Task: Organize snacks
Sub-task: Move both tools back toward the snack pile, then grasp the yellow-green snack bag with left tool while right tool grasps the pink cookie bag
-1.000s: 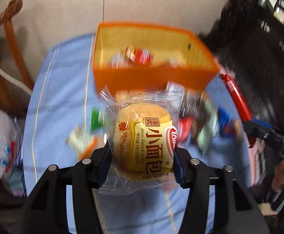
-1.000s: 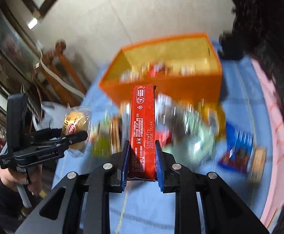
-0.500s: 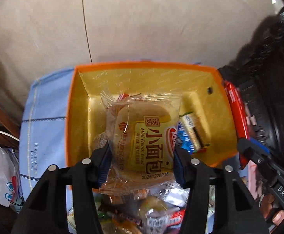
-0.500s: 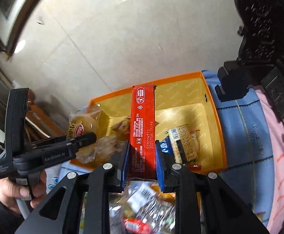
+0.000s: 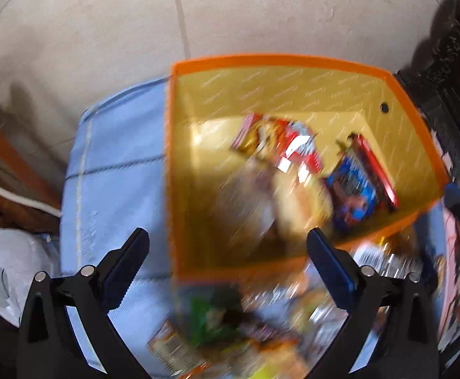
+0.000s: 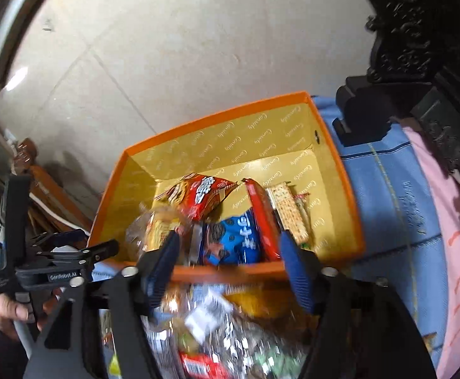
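Risk: both jaws stand open and empty over the orange cardboard box (image 6: 349, 221); next grasp in the loose shiny snack pile (image 6: 230, 331) can pinch two wrappers.

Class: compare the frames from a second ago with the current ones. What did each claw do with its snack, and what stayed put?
Both claws let go. The left claw, which carried the bread bun over the box, now gapes empty; the bun lies in the box. The right claw dropped the red bar inside, beside the blue cookie pack. The box and the loose snack pile in front of it stayed put.
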`<state>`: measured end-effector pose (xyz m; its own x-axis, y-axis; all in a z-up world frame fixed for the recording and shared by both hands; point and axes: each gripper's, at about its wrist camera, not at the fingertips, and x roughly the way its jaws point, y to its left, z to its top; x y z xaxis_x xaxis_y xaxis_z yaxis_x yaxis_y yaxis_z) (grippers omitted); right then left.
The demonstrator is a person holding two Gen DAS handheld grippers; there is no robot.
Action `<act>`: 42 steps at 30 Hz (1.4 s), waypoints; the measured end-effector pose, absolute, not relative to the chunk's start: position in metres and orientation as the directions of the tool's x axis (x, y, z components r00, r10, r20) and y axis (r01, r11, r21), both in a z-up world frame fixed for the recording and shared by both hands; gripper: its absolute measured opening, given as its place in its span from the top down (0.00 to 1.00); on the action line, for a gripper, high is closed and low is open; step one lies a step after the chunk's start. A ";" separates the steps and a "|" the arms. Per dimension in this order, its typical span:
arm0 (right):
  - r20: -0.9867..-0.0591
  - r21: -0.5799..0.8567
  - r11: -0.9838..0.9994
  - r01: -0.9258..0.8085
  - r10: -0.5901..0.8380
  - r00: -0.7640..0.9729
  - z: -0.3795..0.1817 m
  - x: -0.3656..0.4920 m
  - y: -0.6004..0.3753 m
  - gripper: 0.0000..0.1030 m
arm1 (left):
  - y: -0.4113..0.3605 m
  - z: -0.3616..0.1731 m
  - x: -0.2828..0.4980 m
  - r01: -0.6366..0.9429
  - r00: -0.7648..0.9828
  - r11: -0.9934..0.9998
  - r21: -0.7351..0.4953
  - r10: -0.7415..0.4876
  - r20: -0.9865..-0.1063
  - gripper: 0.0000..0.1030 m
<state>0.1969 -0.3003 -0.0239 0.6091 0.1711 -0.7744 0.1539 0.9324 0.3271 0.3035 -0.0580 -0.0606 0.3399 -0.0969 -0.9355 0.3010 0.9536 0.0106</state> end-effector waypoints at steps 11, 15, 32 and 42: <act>-0.871 0.279 0.919 0.279 0.120 0.476 -0.059 0.067 -0.328 0.28 | -0.001 -0.108 0.181 0.244 0.225 0.970 -0.018 -0.074 -0.972 0.05; -0.892 0.278 0.922 0.269 0.145 0.427 -0.073 0.044 -0.317 0.27 | 0.000 -0.132 0.162 0.222 0.159 0.974 -0.040 -0.076 -0.984 0.05; -0.921 0.110 0.974 -0.198 0.175 0.348 -0.101 0.041 -0.162 0.11 | -0.019 -0.128 0.150 0.265 0.173 0.954 -0.139 -0.189 -0.967 0.83; -0.947 0.155 0.945 -0.288 0.225 0.228 -0.143 0.077 -0.131 0.50 | -0.004 -0.140 0.133 0.223 0.144 0.948 -0.227 -0.263 -0.954 0.83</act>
<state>0.0770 -0.1309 -0.1427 0.2279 0.2249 -0.9474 -0.2880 0.9450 0.1551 0.1329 -0.0038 -0.1396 0.1440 -0.2627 -0.9541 0.2230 0.9479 -0.2274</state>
